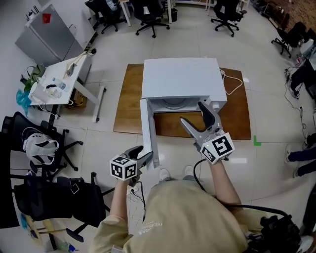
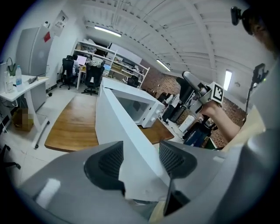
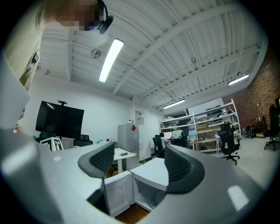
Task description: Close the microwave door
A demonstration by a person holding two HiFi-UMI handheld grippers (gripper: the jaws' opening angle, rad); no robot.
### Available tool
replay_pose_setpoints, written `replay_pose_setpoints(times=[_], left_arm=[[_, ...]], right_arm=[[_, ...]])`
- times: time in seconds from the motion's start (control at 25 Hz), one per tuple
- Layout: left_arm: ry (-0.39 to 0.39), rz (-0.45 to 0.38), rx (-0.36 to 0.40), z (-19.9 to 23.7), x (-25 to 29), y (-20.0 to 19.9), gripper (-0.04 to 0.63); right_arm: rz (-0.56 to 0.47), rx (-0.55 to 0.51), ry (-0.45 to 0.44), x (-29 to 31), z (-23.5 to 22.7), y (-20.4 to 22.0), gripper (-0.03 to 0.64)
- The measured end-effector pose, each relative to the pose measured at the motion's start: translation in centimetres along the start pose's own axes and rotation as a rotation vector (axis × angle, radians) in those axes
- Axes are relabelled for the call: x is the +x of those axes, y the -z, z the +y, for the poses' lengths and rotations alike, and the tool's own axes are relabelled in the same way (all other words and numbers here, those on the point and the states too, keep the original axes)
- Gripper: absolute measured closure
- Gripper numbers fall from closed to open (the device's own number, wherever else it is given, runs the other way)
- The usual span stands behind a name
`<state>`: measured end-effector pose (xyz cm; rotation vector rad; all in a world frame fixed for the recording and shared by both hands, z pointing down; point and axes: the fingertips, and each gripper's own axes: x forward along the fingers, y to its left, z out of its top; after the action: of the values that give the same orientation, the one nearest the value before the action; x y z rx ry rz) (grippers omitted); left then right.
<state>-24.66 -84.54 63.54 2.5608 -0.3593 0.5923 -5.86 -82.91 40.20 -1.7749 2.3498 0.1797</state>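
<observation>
The white microwave [image 1: 180, 79] stands on a wooden table [image 1: 127, 99], and its door [image 1: 148, 131] swings out toward me on the left side. My left gripper [image 1: 146, 157] is at the door's free edge. In the left gripper view the door [image 2: 118, 118] fills the gap between the pads of the left gripper [image 2: 141, 159], which presses on both faces. My right gripper [image 1: 191, 112] hangs open in front of the oven cavity, above the table, with nothing between its fingers. The right gripper view shows the right gripper [image 3: 136, 162] with the open microwave [image 3: 151, 175] below it.
A white cable [image 1: 234, 84] lies on the table right of the microwave. A white desk [image 1: 59, 81] and a grey cabinet [image 1: 44, 34] stand at the left. Black office chairs [image 1: 44, 148] crowd my left side, and more chairs [image 1: 150, 15] stand at the back.
</observation>
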Motion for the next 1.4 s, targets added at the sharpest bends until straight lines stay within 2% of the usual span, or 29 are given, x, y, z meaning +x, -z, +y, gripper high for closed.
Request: replay_pose_setpoints(times=[0.08,0.36,0.6,0.76,0.92,1.12,1.28,1.4], left_arm=[[0.029,0.014,-0.009,0.1,0.0,-1.0,0.36],[0.056,0.0,-0.058,-1.1,1.5,-2.0,0.359],[0.025,0.036,-0.124,-2.9,2.6,-3.0,0.362],[0.037,0.033,-0.191,-3.9,4.1,-3.6,0.394],[0.037,0.041,-0.218,-5.2,6.0,-4.8,0.404],[0.018,0.041,-0.249,-6.6,9.3,-6.8,0.416],[0.024,0.005,-0.237,-6.9,12.2,-9.4,0.425],[-0.042,0.035,-0.155,-5.3,14.5,-9.9,0.497]], right_arm=[[-0.002,0.01,0.005,1.0,-0.2,-0.5,0.267],[0.004,0.016,0.066,-0.4,-2.2,-0.8,0.268],[0.024,-0.035,0.131,-1.9,-3.3,-1.6,0.267],[0.037,-0.061,0.17,-3.0,-4.2,-1.4,0.267],[0.041,-0.079,0.204,-3.9,-4.5,-1.8,0.268],[0.063,-0.158,0.236,-5.0,-4.9,-2.9,0.268],[0.042,-0.121,0.282,-6.0,-5.9,-2.9,0.268],[0.04,-0.103,0.318,-6.5,-7.0,-2.3,0.268]])
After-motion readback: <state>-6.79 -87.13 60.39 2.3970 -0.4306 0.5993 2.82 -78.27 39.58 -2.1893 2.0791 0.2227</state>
